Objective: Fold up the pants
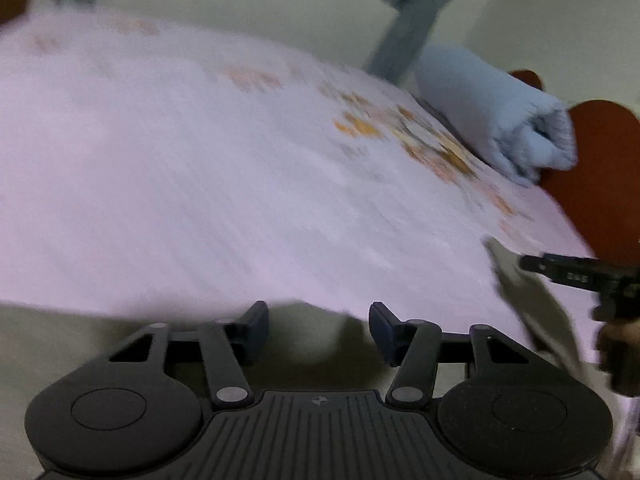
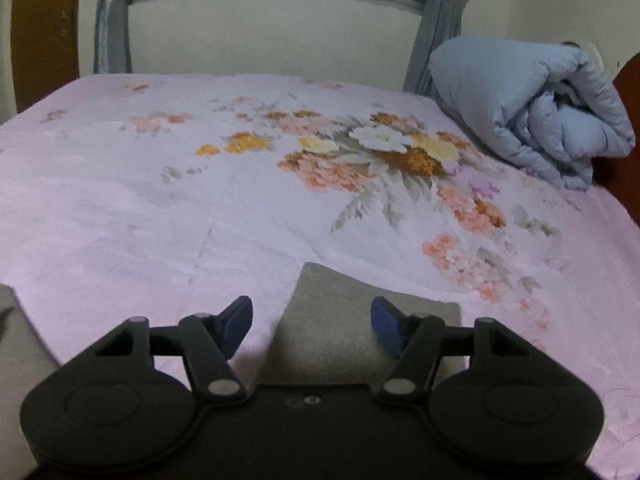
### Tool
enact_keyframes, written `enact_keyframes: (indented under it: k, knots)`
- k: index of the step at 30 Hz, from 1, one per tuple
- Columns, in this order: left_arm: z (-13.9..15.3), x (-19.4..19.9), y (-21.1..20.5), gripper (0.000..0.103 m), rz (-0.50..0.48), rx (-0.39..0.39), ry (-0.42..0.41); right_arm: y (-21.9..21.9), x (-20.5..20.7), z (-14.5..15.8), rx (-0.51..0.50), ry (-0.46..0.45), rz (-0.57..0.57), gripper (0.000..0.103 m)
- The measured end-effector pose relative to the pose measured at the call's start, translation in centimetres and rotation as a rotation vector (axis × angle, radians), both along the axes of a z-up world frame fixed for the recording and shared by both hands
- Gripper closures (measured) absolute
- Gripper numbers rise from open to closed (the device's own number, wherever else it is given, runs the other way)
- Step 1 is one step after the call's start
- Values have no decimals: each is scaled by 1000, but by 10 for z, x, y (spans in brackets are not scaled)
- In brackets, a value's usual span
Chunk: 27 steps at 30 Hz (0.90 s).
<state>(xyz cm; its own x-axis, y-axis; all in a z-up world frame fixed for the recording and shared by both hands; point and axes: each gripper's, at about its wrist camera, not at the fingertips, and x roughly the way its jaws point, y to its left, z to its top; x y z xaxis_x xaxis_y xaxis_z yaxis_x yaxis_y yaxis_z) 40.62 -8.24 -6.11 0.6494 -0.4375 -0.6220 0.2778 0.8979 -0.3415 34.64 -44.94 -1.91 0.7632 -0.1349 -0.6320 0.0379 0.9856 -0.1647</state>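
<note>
Progress: the pants [image 2: 352, 320] lie on the bed as a compact grey block, so by my reading the folding is all but done, maybe finished.
Left to do: at most a last tidy or a shift of the bundle; how many layers sit in it can't be read from these views.
Where the pants are: near the front edge of the pink floral bedspread [image 2: 160, 200], right under the right gripper [image 2: 312, 322] and just ahead of it.
Look of the pants: plain grey-olive cloth, flat, no wrinkles showing, far edge straight with one sharp corner and one softer one; waistband and legs can't be made out.
Same pants from the left camera: a blurred greyish strip [image 1: 516, 284] at the right of the frame, beside the tip of the other tool.
Right gripper: jaws partly apart, blue pads clear of the cloth, the pants showing between and below them, nothing pinched.
Left gripper [image 1: 318, 326]: jaws partly apart too, nothing between the pads, hanging off the near edge of the bed; this view is heavily smeared.
Elsewhere on the bed: a rolled pale-blue quilt [image 2: 532, 112] at the far right, well apart from the pants.
Risk: the fold is loose, so a careless nudge could spring it open.
</note>
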Motion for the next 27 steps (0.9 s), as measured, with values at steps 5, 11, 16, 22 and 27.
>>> enact_keyframes:
  k: [5,11,16,22,27]
  knots:
    - [13,2,21,43,73,62,-3,17,26,-12,-75,63,-6,55]
    - [23,-1,35,32,112,109,-37,5,58,-37,-76,207,-149,67]
    - [21,0,42,31,150,139,-34,3,54,-33,-56,206,-150,103]
    - [12,-3,40,31,185,172,-24,-9,19,-4,-11,113,-153,103]
    - [13,-9,35,31,206,191,-18,-26,-15,23,27,41,-165,103]
